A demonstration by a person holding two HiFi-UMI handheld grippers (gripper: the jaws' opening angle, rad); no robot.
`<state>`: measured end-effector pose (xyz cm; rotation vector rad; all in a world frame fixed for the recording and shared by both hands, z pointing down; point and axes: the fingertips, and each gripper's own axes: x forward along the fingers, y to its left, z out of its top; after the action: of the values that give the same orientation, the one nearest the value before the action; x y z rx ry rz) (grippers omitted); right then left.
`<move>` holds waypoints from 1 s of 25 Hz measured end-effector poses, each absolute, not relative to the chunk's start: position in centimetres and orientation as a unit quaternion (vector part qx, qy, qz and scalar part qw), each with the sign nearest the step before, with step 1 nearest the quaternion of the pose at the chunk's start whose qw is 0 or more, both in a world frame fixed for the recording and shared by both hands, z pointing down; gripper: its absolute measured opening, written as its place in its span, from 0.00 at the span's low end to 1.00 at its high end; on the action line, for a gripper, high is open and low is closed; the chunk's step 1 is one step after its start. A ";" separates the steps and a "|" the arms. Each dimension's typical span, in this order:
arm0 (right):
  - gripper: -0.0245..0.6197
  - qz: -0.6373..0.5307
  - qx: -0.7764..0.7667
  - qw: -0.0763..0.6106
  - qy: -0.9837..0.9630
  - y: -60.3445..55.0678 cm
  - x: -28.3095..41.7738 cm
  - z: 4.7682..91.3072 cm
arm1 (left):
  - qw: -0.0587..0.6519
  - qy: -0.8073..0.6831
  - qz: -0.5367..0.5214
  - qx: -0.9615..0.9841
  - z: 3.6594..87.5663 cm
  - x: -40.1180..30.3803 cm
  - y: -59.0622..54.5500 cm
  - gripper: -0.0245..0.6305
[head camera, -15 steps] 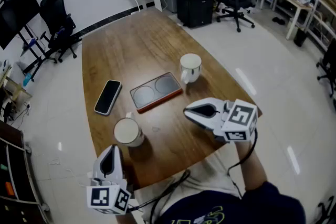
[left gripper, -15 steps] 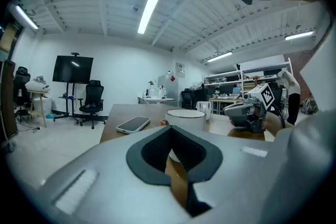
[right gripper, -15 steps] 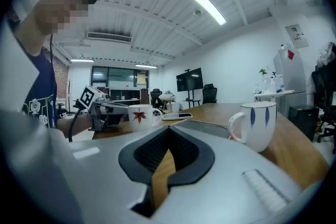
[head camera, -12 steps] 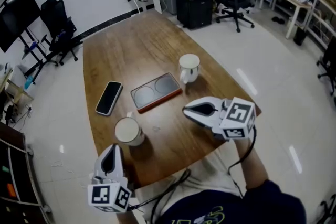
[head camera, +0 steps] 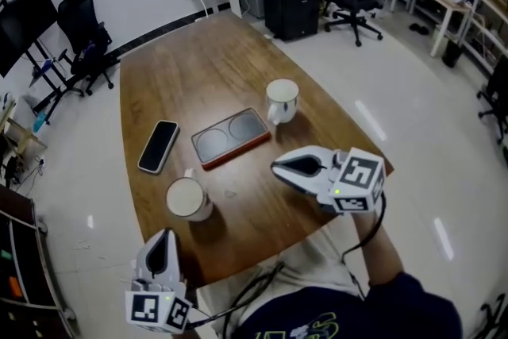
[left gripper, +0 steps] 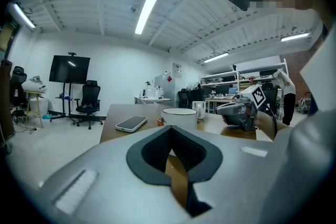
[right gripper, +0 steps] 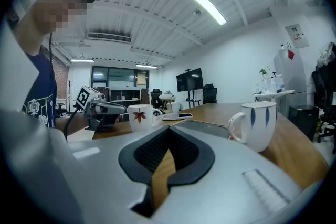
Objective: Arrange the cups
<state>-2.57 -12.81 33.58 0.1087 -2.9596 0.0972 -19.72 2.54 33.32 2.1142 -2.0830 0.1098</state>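
My left gripper (head camera: 166, 237) and right gripper (head camera: 278, 166) hold their fingers pressed together, empty. One cup (head camera: 188, 198) stands on the bench (head camera: 198, 67) by my left, the other cup (head camera: 282, 100) just past the tray (head camera: 230, 136).

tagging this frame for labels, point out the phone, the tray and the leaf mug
phone (head camera: 159, 145): head view, middle of its screen
tray (head camera: 213, 144): head view, bare left recess
leaf mug (right gripper: 139, 116): right gripper view, the red leaf on its side

Grey left hand-held gripper (head camera: 164, 234) and right hand-held gripper (head camera: 278, 167) carry black-and-white marker cubes (head camera: 359, 180), black cables (head camera: 246, 290); navy shirt (head camera: 341, 317).
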 end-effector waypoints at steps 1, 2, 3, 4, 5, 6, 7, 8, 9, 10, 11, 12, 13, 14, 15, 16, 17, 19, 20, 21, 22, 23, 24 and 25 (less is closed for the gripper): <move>0.04 0.032 0.038 0.090 -0.995 -12.9 -2.5 33.5 | 0.094 -0.695 0.041 0.712 33.6 -19.6 2.3 0.04; 0.04 0.032 0.039 0.090 -0.995 -13.0 -2.4 33.5 | 0.106 -0.691 0.047 0.713 34.0 -19.6 2.0 0.04; 0.04 0.033 0.040 0.090 -0.995 -13.0 -2.4 33.6 | 0.118 -0.688 0.054 0.714 34.5 -19.6 1.8 0.04; 0.04 0.034 0.040 0.091 -0.994 -13.0 -2.4 33.8 | 0.130 -0.685 0.061 0.714 34.9 -19.6 1.6 0.04; 0.04 0.035 0.039 0.091 -0.994 -12.9 -2.5 33.9 | 0.140 -0.684 0.067 0.713 35.2 -19.7 1.5 0.04; 0.04 0.034 0.038 0.091 -0.995 -13.0 -2.6 33.9 | 0.146 -0.683 0.070 0.712 35.4 -19.7 1.5 0.04; 0.04 0.033 0.039 0.089 -0.995 -13.0 -2.6 33.9 | 0.148 -0.684 0.071 0.711 35.4 -19.8 1.4 0.05; 0.04 0.032 0.039 0.088 -0.995 -13.0 -2.6 33.9 | 0.145 -0.687 0.070 0.709 35.3 -19.8 1.4 0.11; 0.04 0.031 0.040 0.087 -0.995 -13.1 -2.6 33.8 | 0.139 -0.690 0.067 0.707 35.0 -19.9 1.4 0.23; 0.04 0.032 0.039 0.087 -0.995 -13.0 -2.6 33.8 | 0.133 -0.694 0.063 0.704 34.8 -20.0 1.5 0.27; 0.04 0.033 0.039 0.089 -0.995 -13.0 -2.6 33.8 | 0.128 -0.698 0.059 0.702 34.6 -20.1 1.6 0.29; 0.04 0.034 0.037 0.091 -0.995 -12.9 -2.5 33.8 | 0.126 -0.701 0.056 0.700 34.6 -20.1 1.6 0.34; 0.04 0.034 0.036 0.092 -0.994 -12.9 -2.5 33.8 | 0.126 -0.702 0.055 0.699 34.7 -20.2 1.7 0.40; 0.04 0.034 0.037 0.093 -0.994 -12.9 -2.6 33.8 | 0.128 -0.702 0.056 0.699 34.8 -20.3 1.7 0.45; 0.04 0.034 0.037 0.092 -0.994 -12.9 -2.6 33.7 | 0.130 -0.699 0.057 0.701 34.8 -20.2 1.7 0.49; 0.04 0.034 0.038 0.092 -0.994 -12.9 -2.6 33.7 | 0.131 -0.696 0.058 0.703 34.8 -20.1 1.6 0.52; 0.04 0.034 0.038 0.092 -0.995 -12.9 -2.6 33.7 | 0.130 -0.694 0.058 0.706 34.8 -20.1 1.6 0.55; 0.04 0.034 0.037 0.091 -0.995 -12.9 -2.6 33.7 | 0.122 -0.692 0.054 0.710 34.5 -20.0 1.4 0.58; 0.04 0.033 0.038 0.091 -0.995 -12.9 -2.6 33.7 | 0.115 -0.691 0.051 0.712 34.4 -19.9 1.2 0.58; 0.04 0.033 0.038 0.090 -0.995 -12.9 -2.6 33.7 | 0.109 -0.688 0.048 0.716 34.2 -19.7 1.0 0.60; 0.04 0.033 0.039 0.089 -0.995 -12.9 -2.6 33.6 | 0.104 -0.683 0.046 0.721 34.1 -19.5 0.7 0.61; 0.04 0.033 0.039 0.089 -0.995 -12.9 -2.6 33.6 | 0.100 -0.678 0.046 0.727 33.9 -19.2 0.4 0.63; 0.04 0.033 0.039 0.088 -0.995 -12.9 -2.7 33.6 | 0.098 -0.671 0.047 0.733 33.8 -18.8 0.0 0.64; 0.04 0.032 0.039 0.087 -0.995 -12.9 -2.7 33.6 | 0.096 -0.666 0.048 0.738 33.8 -18.5 -0.4 0.65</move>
<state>-2.65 -12.92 33.59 0.1154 -2.9632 0.0963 -18.47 -0.42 33.76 2.1877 -1.9726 0.1413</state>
